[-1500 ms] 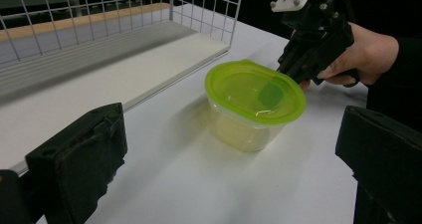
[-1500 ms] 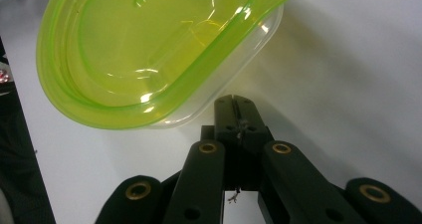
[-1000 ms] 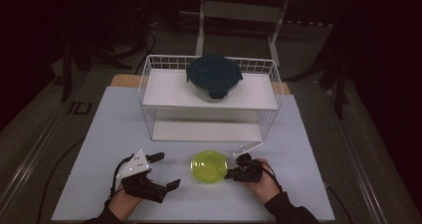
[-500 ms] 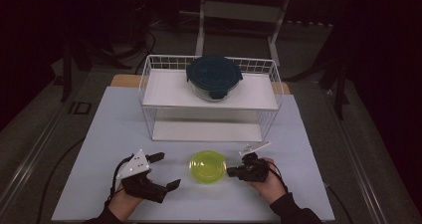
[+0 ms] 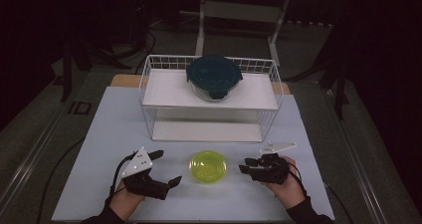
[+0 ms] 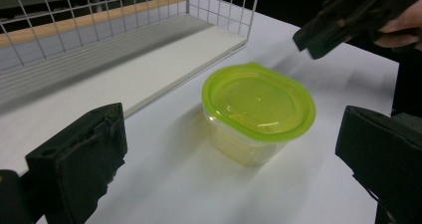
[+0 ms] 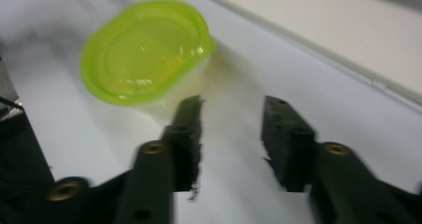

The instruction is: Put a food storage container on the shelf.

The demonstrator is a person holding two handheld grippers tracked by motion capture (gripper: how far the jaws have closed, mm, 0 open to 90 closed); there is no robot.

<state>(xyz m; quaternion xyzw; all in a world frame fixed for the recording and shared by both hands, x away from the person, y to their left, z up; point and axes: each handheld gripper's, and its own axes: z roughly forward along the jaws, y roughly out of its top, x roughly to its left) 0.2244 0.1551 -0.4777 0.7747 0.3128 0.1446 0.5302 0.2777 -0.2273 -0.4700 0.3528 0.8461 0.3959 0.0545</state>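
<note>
While the right gripper stands just off the right side of the small clear plastic tub with the lime-green lid, its jaws have just been opening and now stand partly apart with nothing between them; in the right gripper view the tub lies ahead and to one side of the empty gap. The left gripper rests on the table on the tub's other side, jaws spread wide and empty, and in the left gripper view the tub sits framed between them but apart from both.

My reading is that this is a release: the tub has been set down on the white table and the right gripper is letting go and coming clear. The next move probably calls for a fresh grasp, likely by the waiting left gripper, which would need to slide forward until its pads bracket the tub's walls below the lid's rim, then close gently, since the thin plastic looks easy to squash or tip.

Beyond the tub stands the white wire basket shelf, well apart from it, with a round glass container with a dark teal lid on its upper board. The lower board is bare, and the wire edge above it limits height for anything going in. Bare table lies on both sides of the grippers, and the near edge is close behind the hands.
</note>
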